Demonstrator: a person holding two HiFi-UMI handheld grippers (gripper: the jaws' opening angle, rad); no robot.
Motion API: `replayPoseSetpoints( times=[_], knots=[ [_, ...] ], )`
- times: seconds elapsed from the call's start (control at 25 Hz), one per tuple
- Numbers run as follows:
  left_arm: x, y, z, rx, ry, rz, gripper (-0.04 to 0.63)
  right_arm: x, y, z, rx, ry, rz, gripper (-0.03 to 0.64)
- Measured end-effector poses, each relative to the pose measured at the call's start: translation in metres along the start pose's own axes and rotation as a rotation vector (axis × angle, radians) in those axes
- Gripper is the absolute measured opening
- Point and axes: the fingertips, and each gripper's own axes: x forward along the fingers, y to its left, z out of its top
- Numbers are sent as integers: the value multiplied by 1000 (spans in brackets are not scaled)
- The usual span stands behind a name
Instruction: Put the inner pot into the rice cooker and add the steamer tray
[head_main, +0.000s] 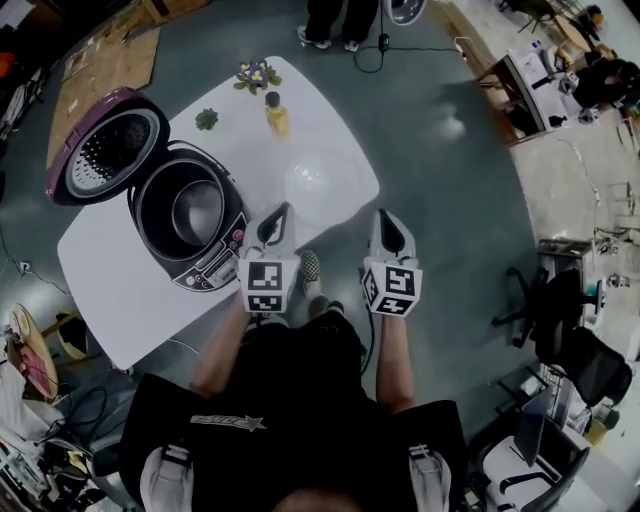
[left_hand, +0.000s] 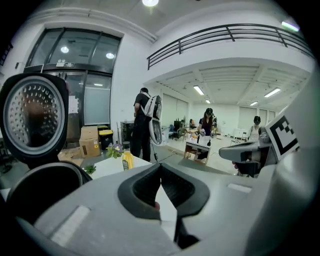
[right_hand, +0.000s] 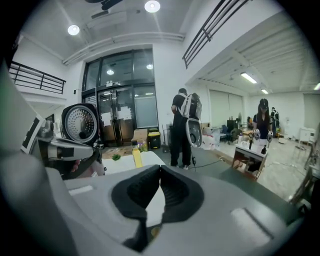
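Observation:
The black rice cooker (head_main: 215, 250) stands open on the white table (head_main: 120, 290), its purple-rimmed lid (head_main: 105, 155) swung back to the left. A shiny metal inner pot (head_main: 196, 211) shows inside its well. A round translucent white steamer tray (head_main: 320, 185) lies on the table to the cooker's right. My left gripper (head_main: 280, 212) hangs shut and empty just short of the tray, beside the cooker's front. My right gripper (head_main: 384, 217) is shut and empty past the table's edge, over the floor. In the left gripper view the lid (left_hand: 35, 117) looms at left behind the closed jaws.
A yellow bottle (head_main: 277, 115), a small flowering plant (head_main: 257, 75) and a little green plant (head_main: 206, 119) stand at the table's far end. A person (head_main: 335, 25) stands beyond the table. Office chairs (head_main: 575, 350) and desks fill the right side.

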Motion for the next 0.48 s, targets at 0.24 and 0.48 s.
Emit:
replayPoseSetpoints(
  times=[0.24,0.48],
  knots=[
    [33,-2,-40,-56,107,15,12,37,-9,-38,14,97,29,6],
    [67,-8,-94,-139,251,-4,131,78,-21,-72,43,177,52,97]
  ],
)
